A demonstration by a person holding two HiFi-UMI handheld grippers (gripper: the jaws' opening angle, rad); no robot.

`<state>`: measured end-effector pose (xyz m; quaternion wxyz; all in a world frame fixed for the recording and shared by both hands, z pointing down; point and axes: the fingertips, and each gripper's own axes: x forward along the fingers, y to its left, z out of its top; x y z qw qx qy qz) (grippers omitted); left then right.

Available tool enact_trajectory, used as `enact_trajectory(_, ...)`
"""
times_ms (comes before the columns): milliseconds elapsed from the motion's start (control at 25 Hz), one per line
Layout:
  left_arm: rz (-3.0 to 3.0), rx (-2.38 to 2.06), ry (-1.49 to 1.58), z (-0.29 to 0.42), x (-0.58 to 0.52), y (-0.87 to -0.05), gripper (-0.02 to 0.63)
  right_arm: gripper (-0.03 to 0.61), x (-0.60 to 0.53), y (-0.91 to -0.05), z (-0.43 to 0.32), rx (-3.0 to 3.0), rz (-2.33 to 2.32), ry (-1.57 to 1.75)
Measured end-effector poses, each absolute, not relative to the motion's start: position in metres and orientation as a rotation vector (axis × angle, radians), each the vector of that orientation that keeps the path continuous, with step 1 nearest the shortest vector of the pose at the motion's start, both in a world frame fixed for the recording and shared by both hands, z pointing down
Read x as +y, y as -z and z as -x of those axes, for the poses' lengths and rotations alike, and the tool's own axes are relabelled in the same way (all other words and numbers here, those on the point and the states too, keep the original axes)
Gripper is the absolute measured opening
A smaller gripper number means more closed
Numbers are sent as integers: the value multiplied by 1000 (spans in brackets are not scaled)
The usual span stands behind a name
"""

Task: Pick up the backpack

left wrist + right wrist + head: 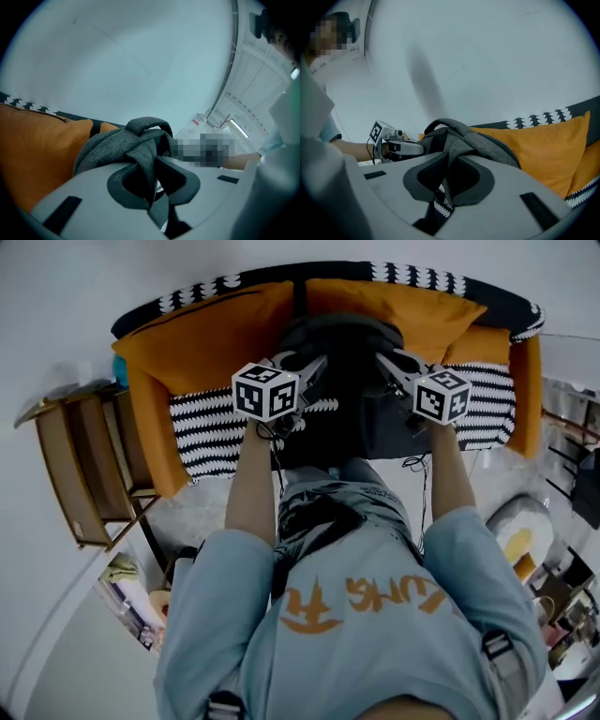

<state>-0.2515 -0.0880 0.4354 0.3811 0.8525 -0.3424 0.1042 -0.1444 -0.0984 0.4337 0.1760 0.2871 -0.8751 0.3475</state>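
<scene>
Over the sofa at twelve o'clock, left gripper and right gripper are pinching thin backpack folds, risking slippage.

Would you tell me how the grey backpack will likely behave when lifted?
The backpack will probably be floppy: its grey fabric bunches where the left hand-held gripper and right hand-held gripper pinch it. It may sag between them. The woven cloth seems unlikely to slip.

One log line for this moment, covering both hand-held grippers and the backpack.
left hand-held gripper: shut on backpack | right hand-held gripper: shut on backpack | backpack: in front of orange cushions
</scene>
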Motion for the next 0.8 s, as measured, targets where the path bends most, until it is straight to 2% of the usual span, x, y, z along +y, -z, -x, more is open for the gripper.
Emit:
enact_trajectory(360, -2303, -885, -261, 257, -60, -375, 63, 31, -62, -372, 149, -2624, -777, -992)
enact_trajectory(800, -2541, -985, -128, 283, -60, -244, 63, 32, -67, -245, 174, -2890, -686, -681)
